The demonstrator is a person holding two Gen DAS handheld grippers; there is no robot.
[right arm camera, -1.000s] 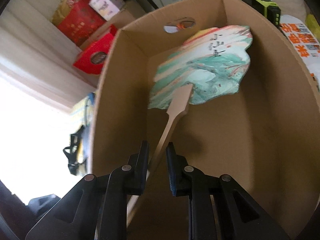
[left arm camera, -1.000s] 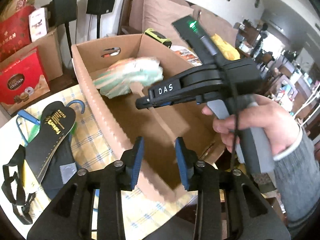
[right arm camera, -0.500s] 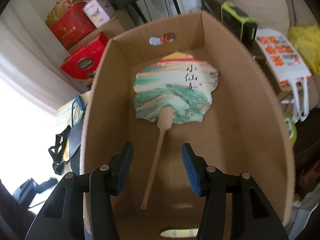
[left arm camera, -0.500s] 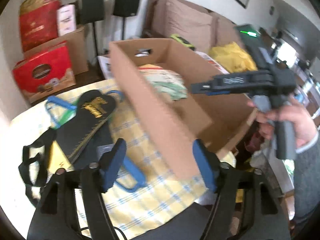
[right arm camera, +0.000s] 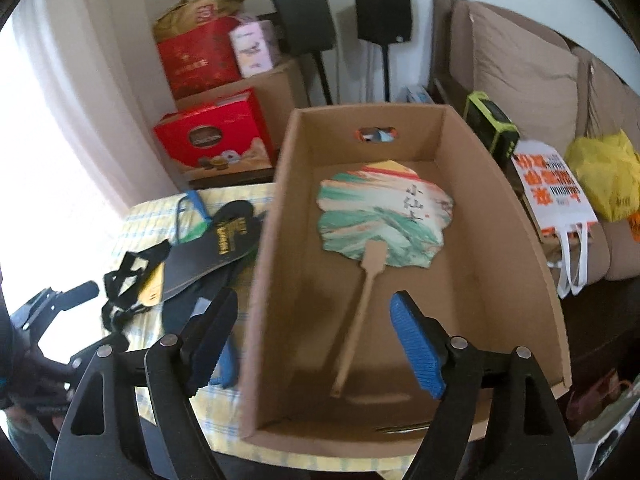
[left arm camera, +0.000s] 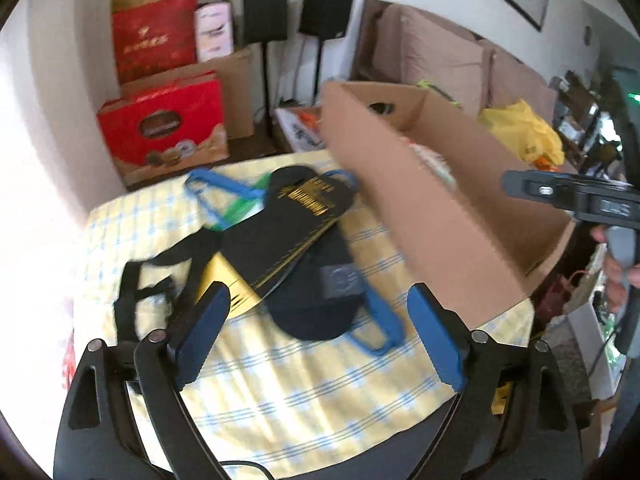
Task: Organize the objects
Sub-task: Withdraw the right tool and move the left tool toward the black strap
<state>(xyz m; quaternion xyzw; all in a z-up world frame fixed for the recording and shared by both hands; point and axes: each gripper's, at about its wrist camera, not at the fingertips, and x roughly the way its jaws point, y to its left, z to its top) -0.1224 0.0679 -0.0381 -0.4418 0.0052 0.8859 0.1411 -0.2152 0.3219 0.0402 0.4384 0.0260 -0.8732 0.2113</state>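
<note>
the painted fan [right arm camera: 386, 216] with its thin wooden handle lies flat inside the cardboard box [right arm camera: 520, 240], free of both tools. the right gripper [right arm camera: 316, 340] and the left gripper [left arm camera: 316, 332] are opening with nothing between them. the left one may catch a hanger [left arm camera: 372, 320] together with the black insole [left arm camera: 296, 208], since they overlap.

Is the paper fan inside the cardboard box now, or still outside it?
Inside. The fan lies flat on the floor of the cardboard box, its handle toward the camera, touched by neither gripper.
</note>
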